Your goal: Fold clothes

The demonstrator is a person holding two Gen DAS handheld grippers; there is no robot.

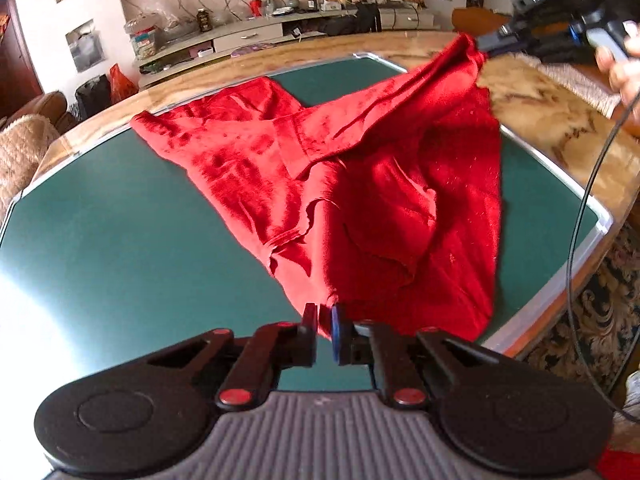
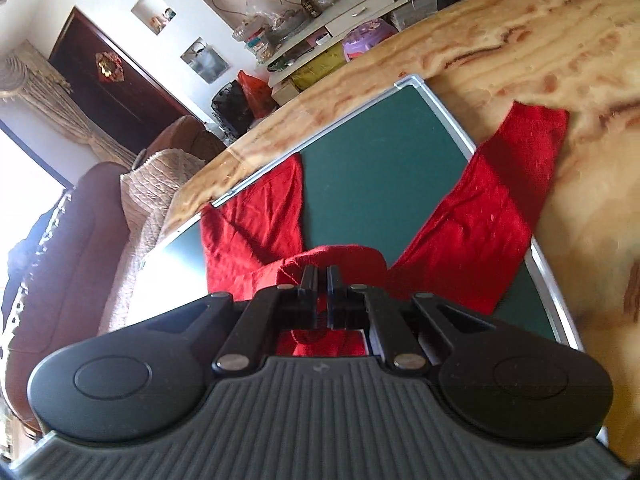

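You're working over a marble-look table [image 1: 552, 128], the biggest thing here. The landmark is the green board [image 1: 120, 240] w/ its silver frame, lying flat on that table.

Next in size is the red garment [image 1: 360, 184]. It's spread across the middle of the green board, wrinkled, partly lifted off it. In the right wrist view two red sections fan out: one reaches the board's far-left edge, the other runs over the board's right frame onto the marble. Bare green shows between them.

Beyond the board's far side, off the table: a sofa w/ a beige throw [image 2: 148, 196], a low TV cabinet [image 1: 248, 36] crowded w/ jars and bottles, and a purple stool [image 2: 368, 40].

Your left gripper [image 1: 325, 326] sits at the board's near edge, approx centre. Its jaws are closed on the garment's near corner; red cloth is pinched between the black pad and the blue pad, and the fabric rises slightly off the board there.

Your right gripper [image 2: 321, 280] is over the board's right side, raised above it. Jaws are clamped tight on a bunched fold of the red garment, w/ cloth draping down from the tips. From the left wrist view that gripper [image 1: 486, 46] pulls a peak of fabric up near the board's far-right corner, your hand [image 1: 620, 68] behind it.
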